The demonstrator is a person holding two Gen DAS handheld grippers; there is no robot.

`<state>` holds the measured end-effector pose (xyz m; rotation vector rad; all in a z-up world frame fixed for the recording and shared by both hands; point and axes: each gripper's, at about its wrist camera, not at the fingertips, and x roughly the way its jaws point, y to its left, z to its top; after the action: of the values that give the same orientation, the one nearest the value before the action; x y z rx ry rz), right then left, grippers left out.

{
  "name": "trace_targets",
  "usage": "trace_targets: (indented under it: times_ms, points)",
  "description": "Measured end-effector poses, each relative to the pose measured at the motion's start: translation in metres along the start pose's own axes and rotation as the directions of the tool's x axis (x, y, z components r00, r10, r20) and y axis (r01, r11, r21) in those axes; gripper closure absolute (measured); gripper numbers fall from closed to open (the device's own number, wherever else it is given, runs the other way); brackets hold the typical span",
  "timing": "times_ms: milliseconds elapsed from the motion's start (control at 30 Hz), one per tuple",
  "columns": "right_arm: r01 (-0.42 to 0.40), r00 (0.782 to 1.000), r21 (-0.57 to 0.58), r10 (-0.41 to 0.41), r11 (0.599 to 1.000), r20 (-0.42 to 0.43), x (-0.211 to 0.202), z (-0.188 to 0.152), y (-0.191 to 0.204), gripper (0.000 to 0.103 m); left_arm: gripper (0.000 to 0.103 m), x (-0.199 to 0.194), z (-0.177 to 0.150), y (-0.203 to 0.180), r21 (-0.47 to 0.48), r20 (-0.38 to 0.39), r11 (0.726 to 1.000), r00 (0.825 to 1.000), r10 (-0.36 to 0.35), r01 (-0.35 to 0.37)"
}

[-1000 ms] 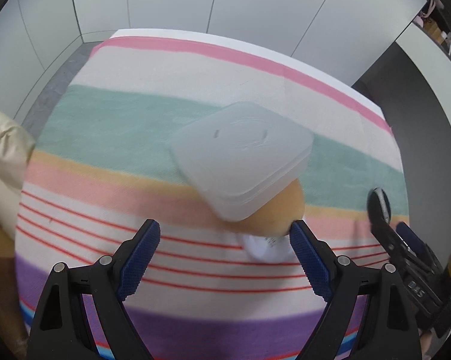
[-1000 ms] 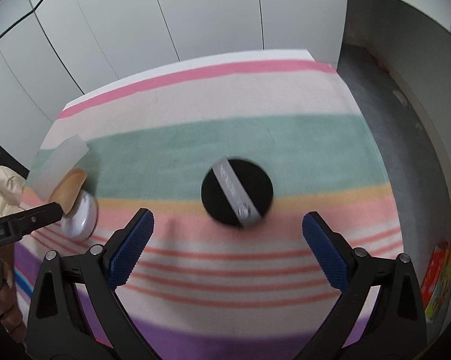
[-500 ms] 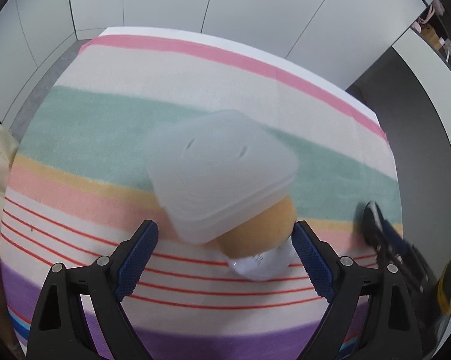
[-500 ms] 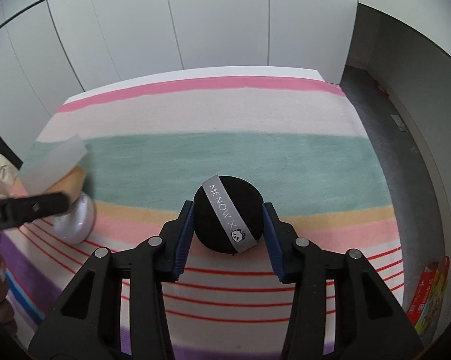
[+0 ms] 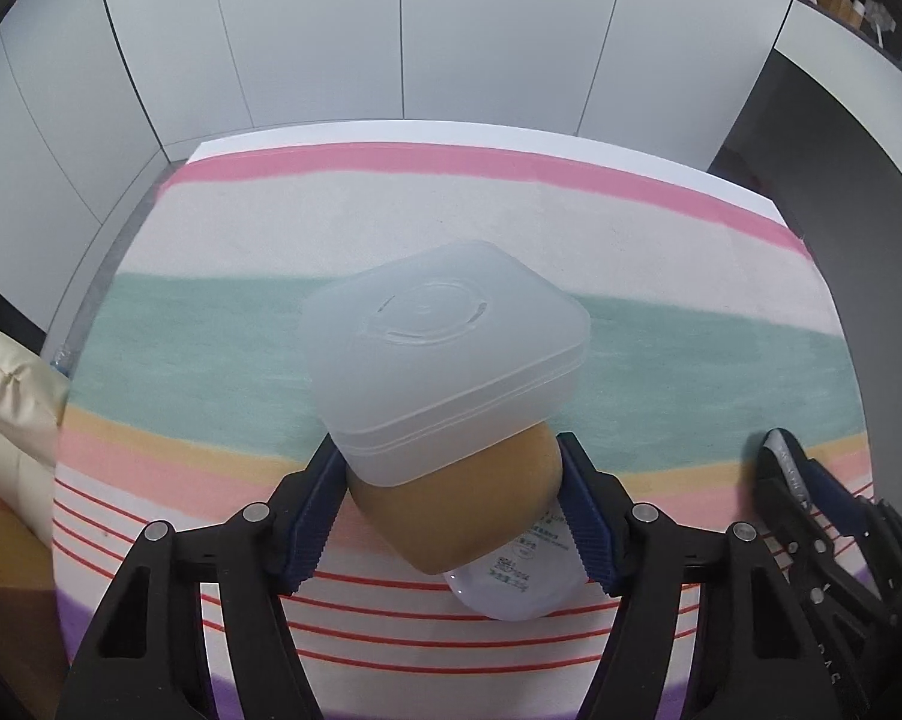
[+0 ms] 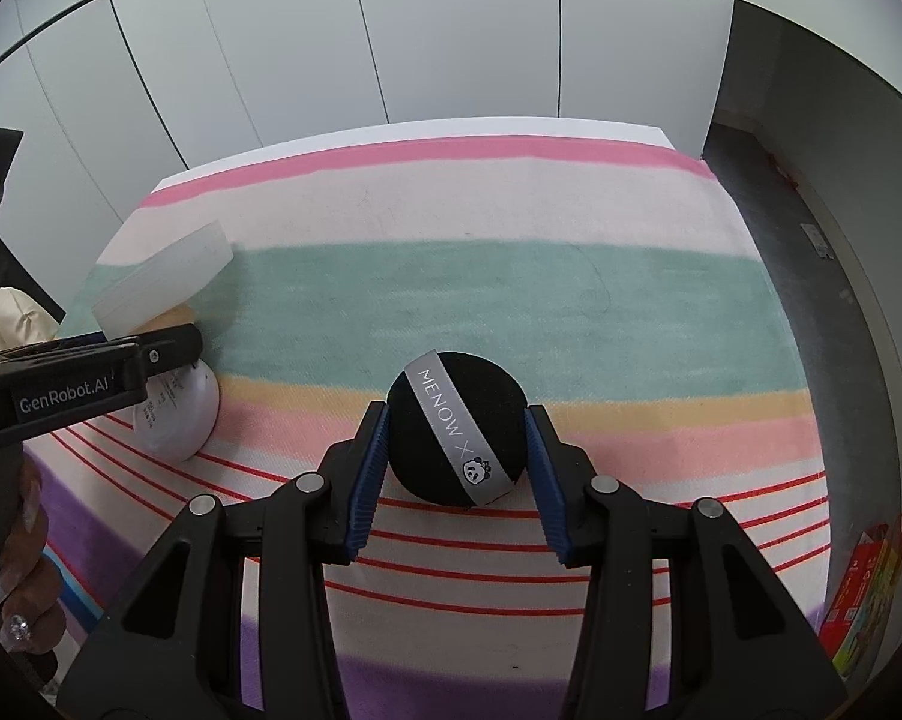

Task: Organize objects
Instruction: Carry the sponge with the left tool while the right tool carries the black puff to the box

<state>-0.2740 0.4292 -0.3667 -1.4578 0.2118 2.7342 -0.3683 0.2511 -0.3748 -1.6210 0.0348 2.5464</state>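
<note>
Right wrist view shows the round black powder puff with a grey "MENOW" ribbon band sitting on the striped pastel cloth, near the middle of the table, with the right gripper clamped on it, a blue pad pressing each side. Left wrist view shows the tan rounded sponge wedged between a frosted translucent square plastic lid tilted on its far side and a white rounded base with printed text on its near side, resting on the thin red stripes. The left gripper has just been closing, and its blue pads sit against the sponge's two sides, gripping it. At the right of that view the right gripper's black fingers show, holding the puff. Beyond the cloth stand pale grey wall panels; a cream padded sleeve fills the left edge.
</note>
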Motion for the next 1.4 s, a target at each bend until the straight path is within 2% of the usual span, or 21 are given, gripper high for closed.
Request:
trace_targets:
  times_ms: [233,500,700,967,1167,1333,1400]
  points:
    - [-0.007,1.000,-0.002,0.007,1.000,0.009,-0.010,0.000,0.004,0.057,0.034,-0.010,-0.002,0.011,-0.017,0.002,1.000,1.000,0.022,-0.022]
    - [-0.007,1.000,-0.011,0.007,1.000,0.031,-0.040,0.012,0.018,0.057,0.034,-0.045,-0.002,0.022,-0.031,0.030,0.999,0.999,0.027,-0.026]
    - [-0.023,0.998,-0.006,0.023,1.000,0.062,-0.076,0.030,0.025,0.057,0.034,-0.092,0.006,0.026,-0.031,0.093,0.999,0.995,0.024,-0.022]
    - [0.013,0.992,-0.037,-0.008,0.999,0.126,-0.142,0.057,0.035,0.057,0.034,-0.167,0.020,0.031,-0.040,0.180,0.999,0.983,0.027,-0.021]
    - [0.025,0.985,-0.034,-0.019,0.999,0.170,-0.197,0.079,0.043,0.057,0.034,-0.228,0.024,0.036,-0.048,0.236,0.999,0.972,0.005,0.007]
    - [0.050,0.980,-0.052,-0.039,0.997,0.196,-0.238,0.095,0.058,0.057,0.034,-0.269,0.025,0.042,-0.039,0.270,0.999,0.963,0.010,0.000]
    - [0.052,0.977,-0.059,-0.038,0.997,0.208,-0.253,0.099,0.064,0.057,0.034,-0.287,0.025,0.043,-0.043,0.291,0.999,0.956,0.042,-0.031]
